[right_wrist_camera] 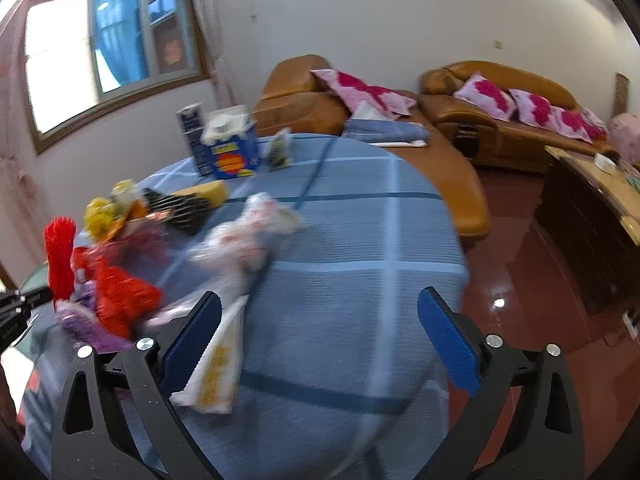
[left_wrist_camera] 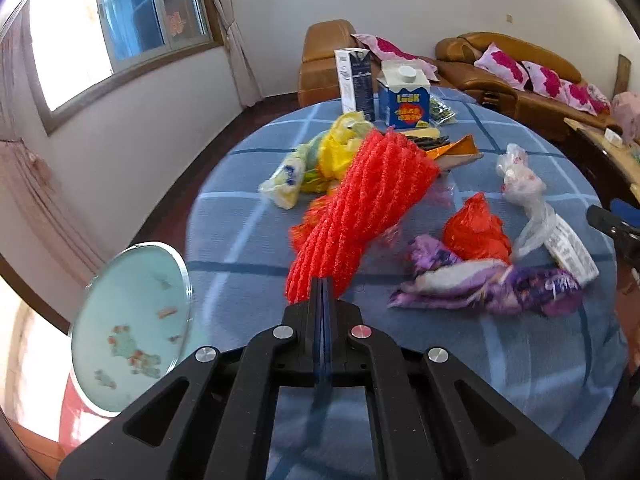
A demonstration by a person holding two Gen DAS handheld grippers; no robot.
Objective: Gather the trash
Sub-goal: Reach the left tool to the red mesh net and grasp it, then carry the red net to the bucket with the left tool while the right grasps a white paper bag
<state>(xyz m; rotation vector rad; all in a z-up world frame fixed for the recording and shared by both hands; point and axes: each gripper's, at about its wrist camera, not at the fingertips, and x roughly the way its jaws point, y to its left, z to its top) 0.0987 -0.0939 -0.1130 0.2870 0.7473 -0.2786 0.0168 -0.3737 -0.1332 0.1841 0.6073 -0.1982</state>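
The left gripper [left_wrist_camera: 325,286] has its fingers pressed together on the near end of the red foam fruit net [left_wrist_camera: 360,208], whose long axis runs far and right from the fingers, lifted over the round blue checked worktop [left_wrist_camera: 256,240]. The right gripper [right_wrist_camera: 320,344] hovers with fingers spread wide, holding nothing; the crumpled white plastic bag with yellow print [right_wrist_camera: 224,360] lies just beside its left finger, making the right gripper nearer to it. At the far side stands a blue and white carton [left_wrist_camera: 404,96] reading "LOOK"; other print is illegible.
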